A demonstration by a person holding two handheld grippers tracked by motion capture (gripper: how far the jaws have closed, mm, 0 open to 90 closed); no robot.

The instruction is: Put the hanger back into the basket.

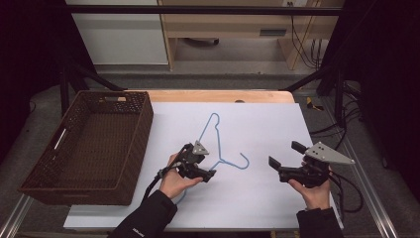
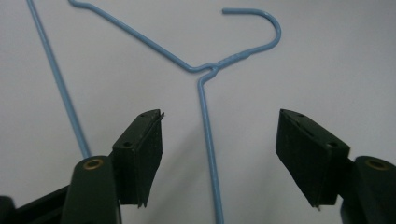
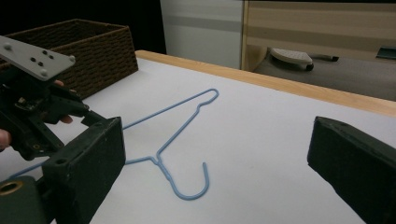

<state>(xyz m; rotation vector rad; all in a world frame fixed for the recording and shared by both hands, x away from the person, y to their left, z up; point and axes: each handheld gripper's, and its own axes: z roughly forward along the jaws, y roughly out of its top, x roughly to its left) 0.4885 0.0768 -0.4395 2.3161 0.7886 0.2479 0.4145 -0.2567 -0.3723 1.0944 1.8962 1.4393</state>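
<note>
A blue hanger lies flat on the white desk, near the middle. Its hook points to the right.

The left tongs are low over the near part of the hanger, just left of the hook. In the left gripper view, one thin blue arm of the hanger runs between the two black pads. The pads do not touch it. The jaws are partly open, and they hold nothing.

The right tongs are at the right side of the desk, well apart from the hanger. Their jaws are wide open with nothing in them. In the right gripper view the hanger lies ahead on the desk.

A brown basket stands at the left edge of the desk.
</note>
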